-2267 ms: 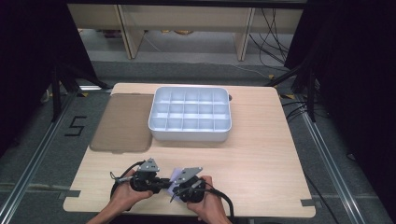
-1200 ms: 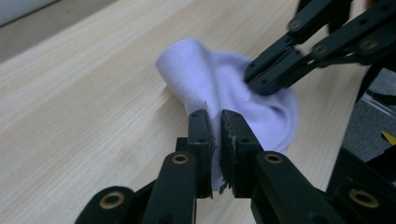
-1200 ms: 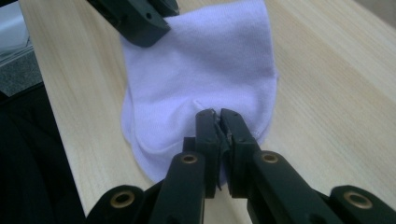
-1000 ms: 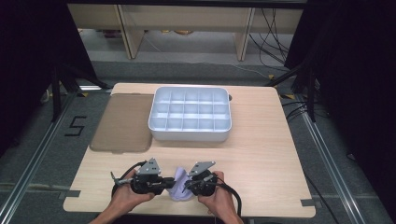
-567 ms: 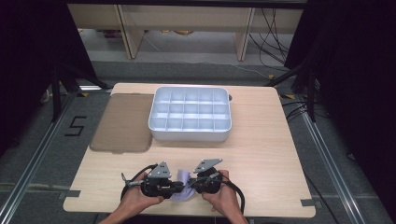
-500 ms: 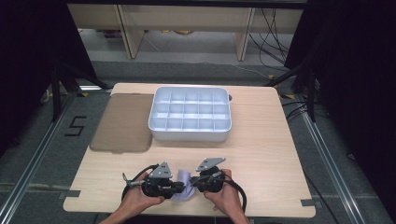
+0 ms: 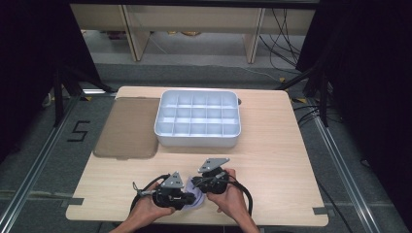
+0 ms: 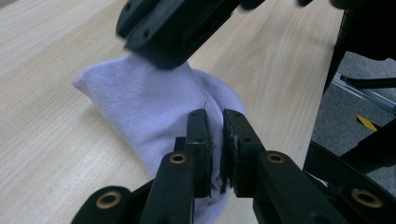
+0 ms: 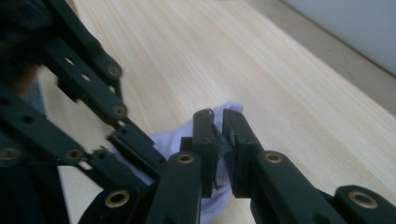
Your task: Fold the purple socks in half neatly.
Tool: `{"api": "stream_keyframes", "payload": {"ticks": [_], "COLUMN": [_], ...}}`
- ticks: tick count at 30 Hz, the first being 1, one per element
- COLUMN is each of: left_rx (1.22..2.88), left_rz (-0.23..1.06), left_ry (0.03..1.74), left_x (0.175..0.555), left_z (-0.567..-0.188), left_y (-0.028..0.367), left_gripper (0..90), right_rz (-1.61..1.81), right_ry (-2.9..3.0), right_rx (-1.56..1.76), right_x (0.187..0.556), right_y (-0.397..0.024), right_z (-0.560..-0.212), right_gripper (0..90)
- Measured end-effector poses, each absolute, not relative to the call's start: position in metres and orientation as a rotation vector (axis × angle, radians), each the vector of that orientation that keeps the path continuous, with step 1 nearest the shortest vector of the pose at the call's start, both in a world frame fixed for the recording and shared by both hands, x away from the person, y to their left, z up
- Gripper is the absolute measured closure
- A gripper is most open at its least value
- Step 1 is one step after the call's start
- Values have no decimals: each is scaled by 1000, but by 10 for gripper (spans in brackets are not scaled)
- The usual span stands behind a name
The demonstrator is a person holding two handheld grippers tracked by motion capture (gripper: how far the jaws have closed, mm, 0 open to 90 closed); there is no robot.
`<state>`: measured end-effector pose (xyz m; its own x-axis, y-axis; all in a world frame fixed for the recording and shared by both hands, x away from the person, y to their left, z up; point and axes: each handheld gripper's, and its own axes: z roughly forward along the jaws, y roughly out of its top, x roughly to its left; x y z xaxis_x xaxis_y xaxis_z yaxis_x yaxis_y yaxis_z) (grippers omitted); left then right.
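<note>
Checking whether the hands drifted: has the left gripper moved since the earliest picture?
Yes. The left gripper has shifted rightward along the table's near edge, judged against the white tray, and grips the lilac sock.

My wooden table [image 7: 272, 155] carries 3 items: white compartment tray [image 7: 197, 118], brown mat [image 7: 127, 127] just beside it, lilac sock [image 7: 196, 197] near me.

Lilac sock [image 7: 196, 198] mostly covered by both grippers and hands, lower centre of high view. Sock's near end runs off bottom edge in left gripper view. Other gripper's jaw blurred, top centre there. Forearms cut by bottom edge, high view.
</note>
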<state>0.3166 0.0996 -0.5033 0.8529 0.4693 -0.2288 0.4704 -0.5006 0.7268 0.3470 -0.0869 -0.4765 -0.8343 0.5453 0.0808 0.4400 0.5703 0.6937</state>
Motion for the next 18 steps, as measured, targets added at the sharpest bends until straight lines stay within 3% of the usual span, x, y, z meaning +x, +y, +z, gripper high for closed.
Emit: {"api": "stream_keyframes", "payload": {"ticks": [4,8,11,18], "left_rx": [2133,2071,2125,2212], "left_rz": [-40,-48,-77,19], "left_ry": [683,697,702,682], "left_x": [318,322,317,311], "left_z": [-494,-482,-491,-500], "left_y": [106,117,116,114], "left_gripper": [748,766,795,819], "right_rz": [1048,1032,1022,990], "right_ry": [2684,2689,2688,2703], "right_rx": [904,842,857,851], "right_x": [347,351,350,346], "right_y": [-87,-89,-89,-87], "right_z": [-486,-488,-488,-488], "right_gripper": [847,848,848,851]}}
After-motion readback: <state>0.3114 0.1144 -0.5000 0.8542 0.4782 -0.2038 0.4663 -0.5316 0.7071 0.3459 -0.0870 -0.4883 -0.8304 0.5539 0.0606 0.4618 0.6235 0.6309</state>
